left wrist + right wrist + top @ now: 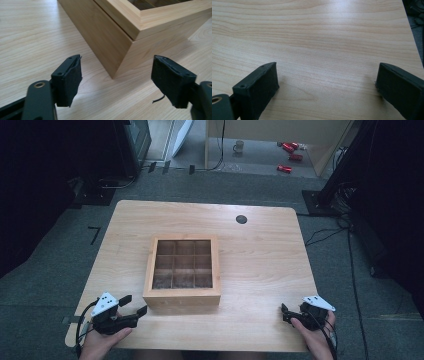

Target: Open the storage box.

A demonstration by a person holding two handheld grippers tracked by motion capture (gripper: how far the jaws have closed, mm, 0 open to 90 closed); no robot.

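Observation:
A square wooden box (pixel 182 266) with a glass-paned lid over a grid of compartments sits mid-table. Its near left corner (pixel 113 75) rises just ahead of my left gripper (pixel 116 81), whose jaws stand wide apart and hold nothing. In the high view the left gripper (pixel 132 306) rests at the table's front left, a short way from the box's near left corner. My right gripper (pixel 284 312) lies at the front right, well apart from the box. In its own view the right gripper (pixel 327 87) is open over bare wood.
The light wooden table (pixel 260 265) has a round black cable hole (pixel 241 219) at the back. Its right edge (pixel 412 37) runs close beside the right gripper. On the floor beyond stand a mug (pixel 239 146) and red cans (pixel 290 150); cables trail at the right.

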